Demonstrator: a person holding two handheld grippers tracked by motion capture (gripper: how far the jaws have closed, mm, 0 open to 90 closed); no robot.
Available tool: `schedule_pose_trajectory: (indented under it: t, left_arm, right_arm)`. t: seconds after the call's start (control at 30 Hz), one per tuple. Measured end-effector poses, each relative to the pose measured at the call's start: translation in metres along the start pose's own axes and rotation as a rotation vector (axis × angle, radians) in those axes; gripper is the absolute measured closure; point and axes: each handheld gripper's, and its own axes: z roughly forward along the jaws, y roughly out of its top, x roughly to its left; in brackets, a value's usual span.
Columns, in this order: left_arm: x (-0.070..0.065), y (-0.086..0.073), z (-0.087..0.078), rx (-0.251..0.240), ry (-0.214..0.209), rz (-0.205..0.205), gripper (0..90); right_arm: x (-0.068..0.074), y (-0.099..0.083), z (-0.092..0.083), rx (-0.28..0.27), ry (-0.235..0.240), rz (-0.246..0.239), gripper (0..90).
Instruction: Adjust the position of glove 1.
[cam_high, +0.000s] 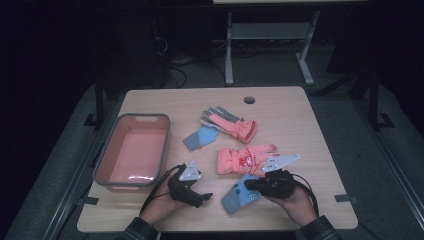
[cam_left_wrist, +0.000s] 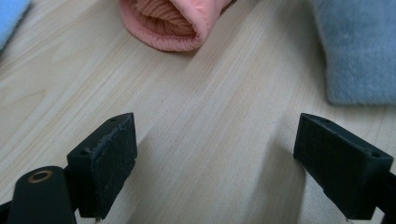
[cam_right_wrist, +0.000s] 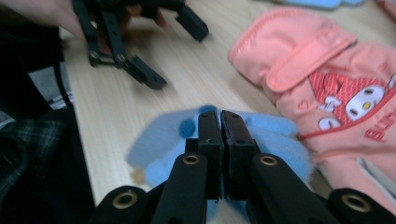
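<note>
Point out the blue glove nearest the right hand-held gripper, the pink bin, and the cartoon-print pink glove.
blue glove (cam_high: 236, 196): high view, its palm.
pink bin (cam_high: 131, 151): high view, bare floor inside.
cartoon-print pink glove (cam_high: 243, 161): high view, its printed back.

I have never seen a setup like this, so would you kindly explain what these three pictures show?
A person sits at a wooden table holding a hand-held two-jaw gripper in each hand. One picture looks down from above; the other two come from cameras riding on the grippers, looking along their black jaws. On the table lie two pink gloves, two blue gloves and a pink bin. The left gripper is open over bare wood. The right gripper is shut on the near blue glove; the other blue glove lies farther back.
</note>
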Motion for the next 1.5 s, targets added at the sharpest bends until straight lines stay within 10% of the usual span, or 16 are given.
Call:
schedule_pose_trajectory:
  t: [0.33, 0.73, 0.93, 1.5]
  left_arm:
    - [0.000, 0.000, 0.000, 0.002, 0.001, 0.002, 12.6]
    - [0.000, 0.000, 0.000, 0.005, 0.003, 0.001, 12.6]
    - [0.000, 0.001, 0.000, 0.006, 0.005, 0.001, 12.4]
    - [0.005, 0.016, 0.001, 0.060, 0.024, -0.033, 13.0]
  right_arm:
    - [-0.010, -0.003, -0.001, -0.009, -0.091, 0.015, 50.5]
    - [-0.065, -0.033, -0.032, -0.017, -0.294, 0.144, 19.7]
    - [-0.085, -0.050, -0.042, -0.023, -0.325, 0.204, 13.6]
    - [-0.108, -0.073, -0.032, 0.008, -0.452, 0.167, 4.4]
